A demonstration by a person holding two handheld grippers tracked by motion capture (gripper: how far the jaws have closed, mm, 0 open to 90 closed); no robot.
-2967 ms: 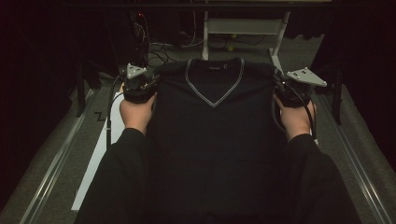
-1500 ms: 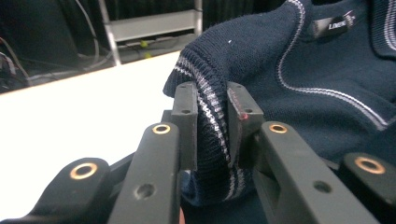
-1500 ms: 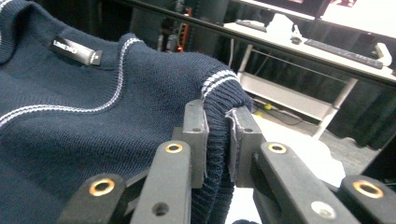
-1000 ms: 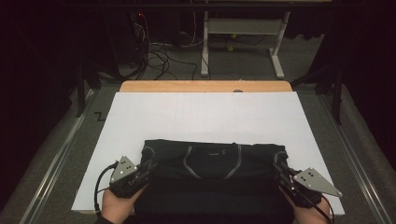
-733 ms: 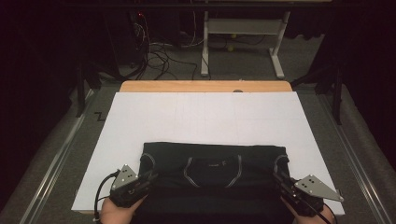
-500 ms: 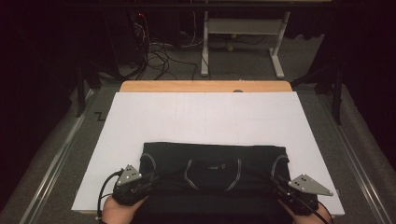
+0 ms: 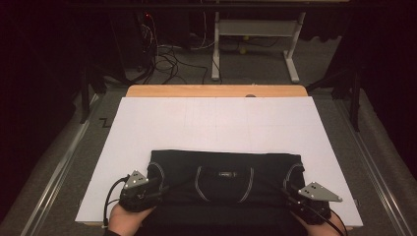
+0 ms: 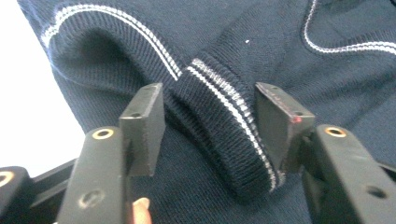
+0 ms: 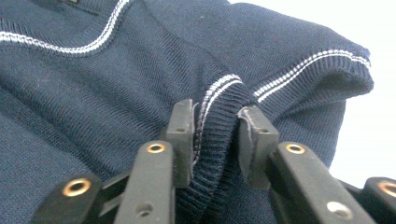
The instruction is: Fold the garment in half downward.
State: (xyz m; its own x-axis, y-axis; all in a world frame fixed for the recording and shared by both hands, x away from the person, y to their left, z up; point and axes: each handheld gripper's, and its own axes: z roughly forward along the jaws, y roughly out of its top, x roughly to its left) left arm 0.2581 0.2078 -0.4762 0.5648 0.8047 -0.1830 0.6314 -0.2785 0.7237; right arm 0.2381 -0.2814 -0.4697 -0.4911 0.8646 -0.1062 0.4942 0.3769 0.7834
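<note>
Sweater (image 7: 223,182): dark navy knit, folded into a wide band, lying flat on the white sheet (image 7: 216,123) that covers the table, at the near edge closest to the person. V-shaped collar with pale striped trim faces up at the middle of the fold; a small label sits at its centre, lettering too small to read. Ribbed hem with twin white stripes is turned up at both near corners.

Left gripper (image 7: 147,189): at the sweater's near-left corner, held in the person's left hand (image 7: 125,221). Jaws have just been opening and now stand clearly apart. In the left gripper view (image 8: 210,126) a roll of striped ribbing (image 8: 224,135) lies between the pads with a gap on the left side; the right pad appears close to, perhaps brushing, the fabric, but it does not press on it.

Right gripper (image 7: 295,194): at the near-right corner, grey three-cornered plate on top. Jaws have just been opening, to a lesser degree. In the right gripper view (image 9: 215,140) the ribbed fold (image 9: 217,126) stands upright between the two pads, which sit just beside it on both sides; loose threads cling to the pad edges and the cloth looks slack rather than pinched.

Wooden table edge (image 7: 216,91): exposed beyond the sheet's far side. Cables (image 7: 167,54) and a white metal frame (image 7: 255,34) on the floor beyond.
</note>
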